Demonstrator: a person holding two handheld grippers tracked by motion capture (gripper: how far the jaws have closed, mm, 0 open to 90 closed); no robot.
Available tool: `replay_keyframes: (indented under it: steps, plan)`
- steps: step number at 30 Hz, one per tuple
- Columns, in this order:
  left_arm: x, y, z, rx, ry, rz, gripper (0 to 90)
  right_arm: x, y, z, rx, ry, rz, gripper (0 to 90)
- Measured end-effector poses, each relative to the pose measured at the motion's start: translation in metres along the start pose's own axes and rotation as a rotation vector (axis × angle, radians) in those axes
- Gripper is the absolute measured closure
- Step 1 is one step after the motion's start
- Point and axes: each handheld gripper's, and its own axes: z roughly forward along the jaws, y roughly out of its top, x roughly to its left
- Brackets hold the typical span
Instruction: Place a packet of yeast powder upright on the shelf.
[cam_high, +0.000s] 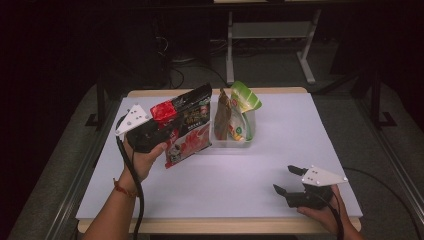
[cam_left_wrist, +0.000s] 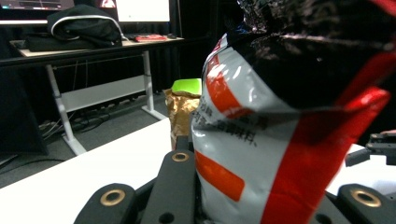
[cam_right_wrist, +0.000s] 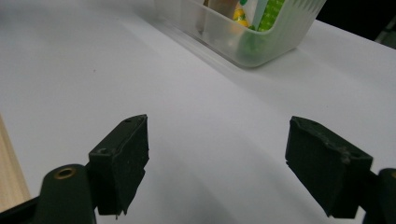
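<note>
Red-and-white snack bag (cam_high: 186, 131) sits clamped upright in the left hand-held gripper (cam_high: 162, 131), above the table.

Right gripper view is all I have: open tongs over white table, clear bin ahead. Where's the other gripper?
Observer: The left gripper is raised at the table's left, shut on a red, white and black snack bag.
Operator: Bag in the bin yet?
Observer: No. In the high view it hangs beside the clear bin, left of it.
Operator: What's in the bin?
Observer: Two upright pouches: a brown one and a green-topped one.
</note>
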Motion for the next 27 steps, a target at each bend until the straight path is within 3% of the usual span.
replay_keyframes:
  steps: [10, 17, 27]
  plan:
    - [0.009, 0.008, 0.010, -0.011, 0.039, -0.001, 81.2, 0.002, -0.001, 0.003, 0.015, -0.001, -0.014, 20.8]
    - [0.014, 0.013, 0.021, -0.018, 0.066, -0.005, 81.1, -0.002, 0.003, -0.008, -0.061, -0.009, 0.001, 20.8]
    - [0.020, 0.011, 0.040, -0.019, 0.112, -0.023, 81.1, -0.001, 0.002, -0.006, -0.054, 0.000, -0.006, 20.9]
